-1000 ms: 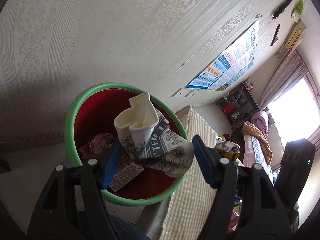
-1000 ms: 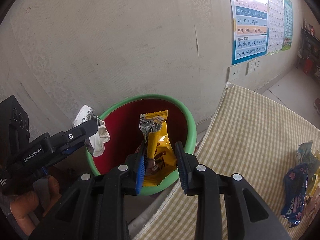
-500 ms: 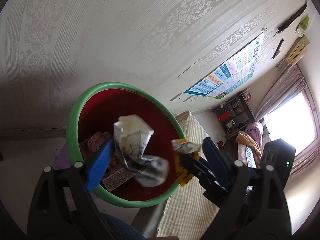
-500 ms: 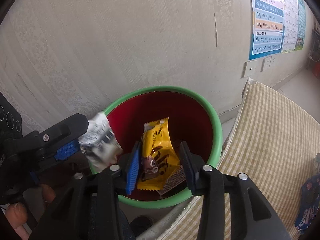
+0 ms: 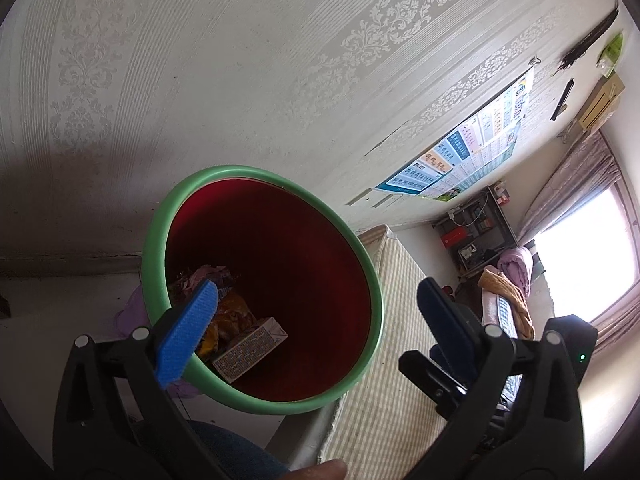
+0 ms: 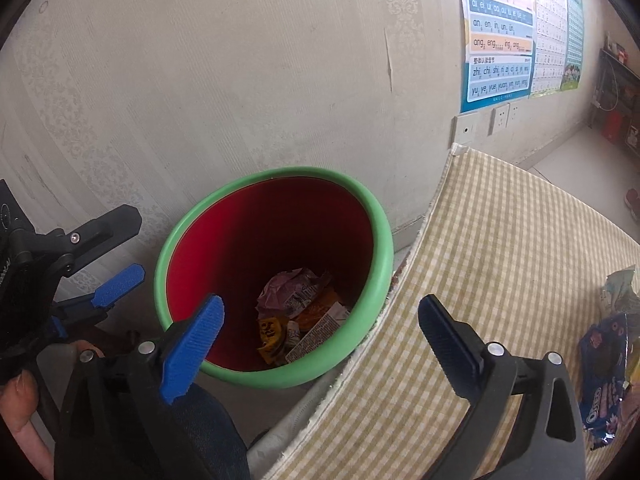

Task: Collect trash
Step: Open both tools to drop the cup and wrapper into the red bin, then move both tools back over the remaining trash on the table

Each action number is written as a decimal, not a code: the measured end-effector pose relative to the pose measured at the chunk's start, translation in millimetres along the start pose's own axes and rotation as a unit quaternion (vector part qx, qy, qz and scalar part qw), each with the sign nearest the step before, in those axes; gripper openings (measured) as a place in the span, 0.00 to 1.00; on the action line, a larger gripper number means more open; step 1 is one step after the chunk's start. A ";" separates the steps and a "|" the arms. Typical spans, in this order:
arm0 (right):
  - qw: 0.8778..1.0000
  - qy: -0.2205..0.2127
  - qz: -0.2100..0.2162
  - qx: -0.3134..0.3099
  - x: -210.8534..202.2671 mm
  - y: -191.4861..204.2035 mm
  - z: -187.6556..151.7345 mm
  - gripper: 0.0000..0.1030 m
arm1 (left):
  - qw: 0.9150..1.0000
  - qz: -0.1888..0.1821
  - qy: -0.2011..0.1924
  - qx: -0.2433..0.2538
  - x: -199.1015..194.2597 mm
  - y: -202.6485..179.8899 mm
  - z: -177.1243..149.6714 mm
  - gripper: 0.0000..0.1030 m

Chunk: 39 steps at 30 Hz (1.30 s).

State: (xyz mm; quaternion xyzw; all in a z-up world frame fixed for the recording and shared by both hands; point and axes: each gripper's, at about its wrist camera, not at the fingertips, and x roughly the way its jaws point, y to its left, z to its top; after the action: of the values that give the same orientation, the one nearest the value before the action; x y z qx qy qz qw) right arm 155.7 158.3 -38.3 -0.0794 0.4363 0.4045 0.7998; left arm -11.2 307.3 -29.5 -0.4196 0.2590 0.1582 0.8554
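Observation:
A red bin with a green rim (image 5: 256, 170) (image 6: 280, 172) stands against the wall, beside a checked cloth. At its bottom lie a small carton (image 5: 250, 348) (image 6: 320, 334), a yellow wrapper (image 6: 272, 332) and a crumpled pink wrapper (image 6: 284, 288). My left gripper (image 5: 316, 286) hangs over the bin's near rim, its jaws opening wide with nothing between them. It also shows at the left edge of the right wrist view as the left gripper (image 6: 136, 240). My right gripper (image 6: 320, 300) is above the bin's right side, jaws opening, with nothing between them.
The checked cloth (image 6: 500, 240) covers a surface to the right of the bin. Snack packs, one a blue biscuit pack (image 6: 604, 380), lie at its right edge. A knee in jeans (image 6: 192, 432) is just below the bin. Posters (image 6: 500, 40) hang on the wall.
Both grippers opened wide. The crumpled paper cup left the left gripper and the yellow wrapper left the right one, and the wrapper now lies in the bin.

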 end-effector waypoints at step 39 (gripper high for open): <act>0.980 -0.075 -0.108 0.147 -174.3 -169.7 -110.3 0.93 | 0.978 0.016 0.096 0.183 24.6 -133.3 -105.5 0.95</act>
State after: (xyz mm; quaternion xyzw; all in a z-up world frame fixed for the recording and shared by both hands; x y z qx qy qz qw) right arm 156.5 -107.4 -10.7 0.0231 0.4184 0.2516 0.8724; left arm 41.2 144.6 -13.0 -0.2654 0.3711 0.0809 0.8862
